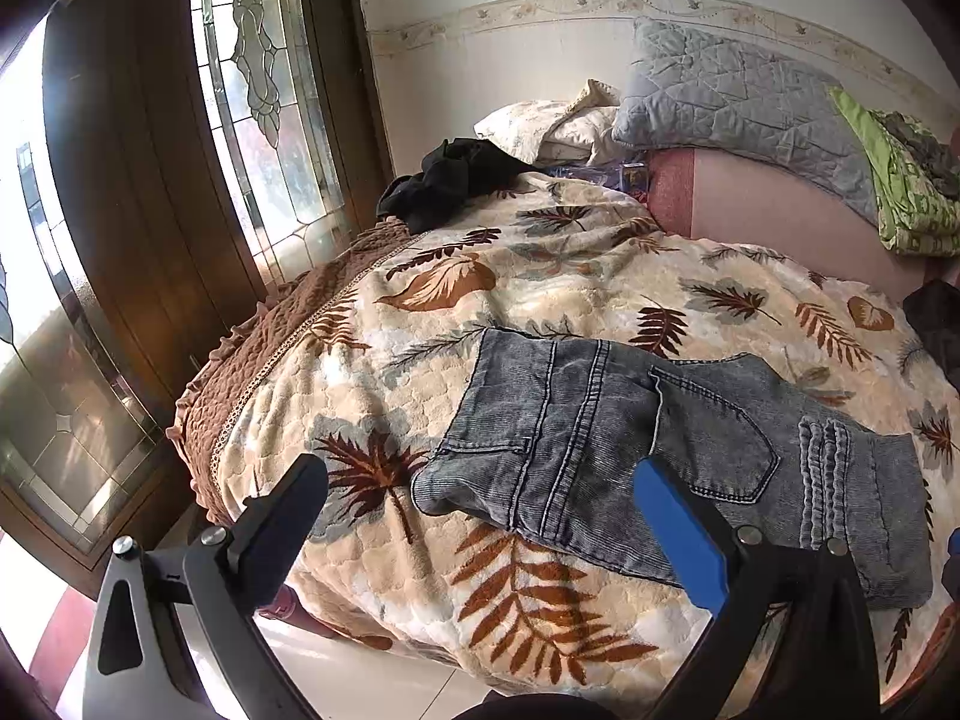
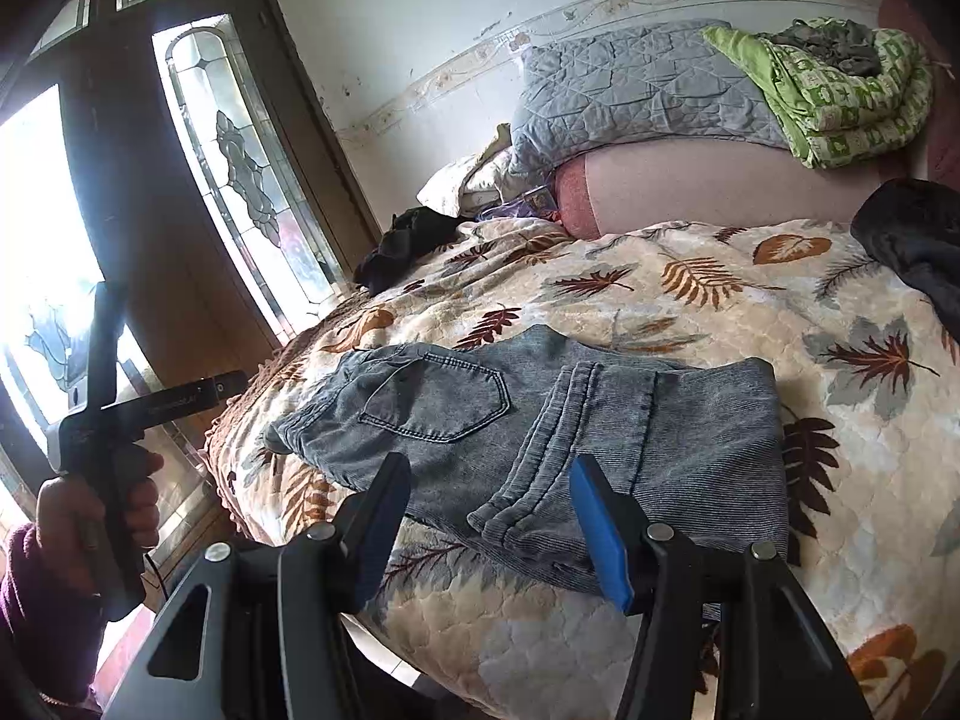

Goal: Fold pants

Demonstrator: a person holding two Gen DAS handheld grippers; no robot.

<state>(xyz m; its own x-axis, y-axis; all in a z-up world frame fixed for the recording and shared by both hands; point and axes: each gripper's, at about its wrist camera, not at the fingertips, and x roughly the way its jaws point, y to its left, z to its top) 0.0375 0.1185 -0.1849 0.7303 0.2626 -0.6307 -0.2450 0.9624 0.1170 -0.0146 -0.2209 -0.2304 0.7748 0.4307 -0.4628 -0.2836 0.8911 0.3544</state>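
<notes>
Grey-blue denim pants [image 1: 630, 444] lie folded into a compact stack near the front edge of the bed, back pockets up; they also show in the right wrist view [image 2: 540, 420]. My left gripper [image 1: 480, 480] is open and empty, hovering just in front of the pants' left end. My right gripper [image 2: 489, 480] is open and empty, just in front of the pants' near edge. The left gripper's body [image 2: 120, 408], held in a hand, shows at the left of the right wrist view, off the bed.
The bed has a leaf-patterned cream blanket [image 1: 510, 276] with a brown frilled edge [image 1: 264, 360]. Black clothing [image 1: 450, 180] lies at the far left, pillows [image 1: 720, 90] and a green quilt [image 2: 840, 102] at the head, dark cloth [image 2: 912, 240] at right. A wooden glass door [image 1: 180, 150] stands left.
</notes>
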